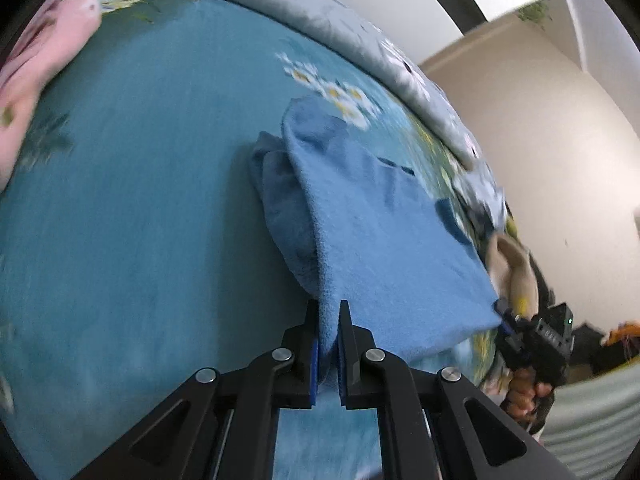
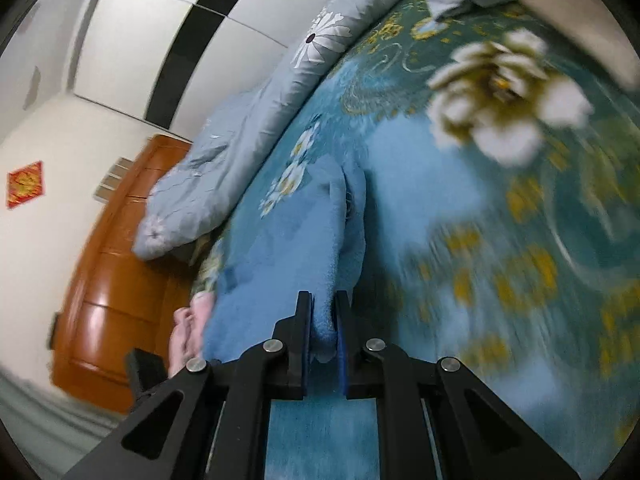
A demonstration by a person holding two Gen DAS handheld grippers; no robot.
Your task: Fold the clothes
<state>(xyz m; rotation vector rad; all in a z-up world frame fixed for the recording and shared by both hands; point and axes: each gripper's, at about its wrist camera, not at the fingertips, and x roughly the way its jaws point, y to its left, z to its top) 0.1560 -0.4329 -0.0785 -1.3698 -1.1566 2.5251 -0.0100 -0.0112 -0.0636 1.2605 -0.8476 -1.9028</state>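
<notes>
Blue fleece fills the middle of both views: one light blue fleece garment (image 1: 372, 232), partly doubled over itself, lies on the teal floral bedspread (image 1: 132, 208) with its near edge lifted off the bed. The left gripper (image 1: 329, 320) is clamped on one corner of that edge, cloth pinched between its blue-lined pads. The right gripper (image 2: 323, 312) pinches the opposite corner the same way; its jaws are closing, with the fleece between them. In the left wrist view the right gripper shows again at the far corner of the garment, with the person's right hand (image 1: 528, 390) wrapped around its grip.

Counted: two grippers, one blue garment, one pink garment (image 1: 44, 68) bunched at the bedspread's edge, one grey quilt (image 1: 332, 28) printed with white daisies heaped along the far side of the bed, and one beige cloth item (image 1: 514, 268) just past the blue garment. No container appears in either view.

Beside the bed stands an orange-brown wooden cabinet (image 2: 116, 264). On the white wall above it hangs a red diamond-shaped paper decoration (image 2: 25, 184) with gold marks; its writing is too blurred to read.
</notes>
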